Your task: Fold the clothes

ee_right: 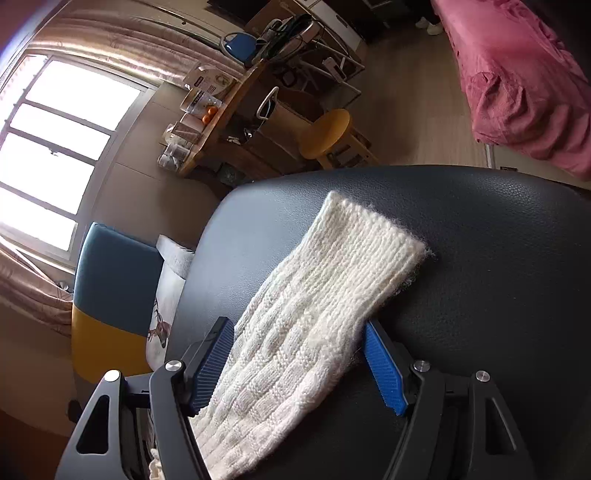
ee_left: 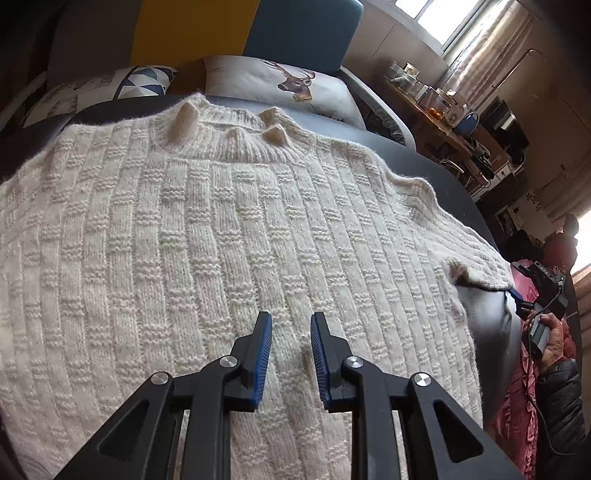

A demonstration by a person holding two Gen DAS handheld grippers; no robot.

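Observation:
A cream knitted sweater (ee_left: 221, 229) lies spread flat on a dark leather sofa seat (ee_left: 484, 317), collar at the far end with small knitted horns. My left gripper (ee_left: 291, 325) hovers over the sweater's lower body, jaws open and empty. In the right wrist view one sleeve (ee_right: 317, 306) lies flat on the dark seat (ee_right: 480, 258), cuff pointing away. My right gripper (ee_right: 299, 332) is open, its blue-padded fingers straddling the sleeve on both sides, not closed on it.
Two cushions, one with a deer print (ee_left: 291, 85), lean against the blue and yellow sofa back (ee_left: 295, 29). A cluttered wooden desk (ee_right: 221, 110) and yellow stool (ee_right: 328, 133) stand beyond. A pink bedcover (ee_right: 524, 85) is at right.

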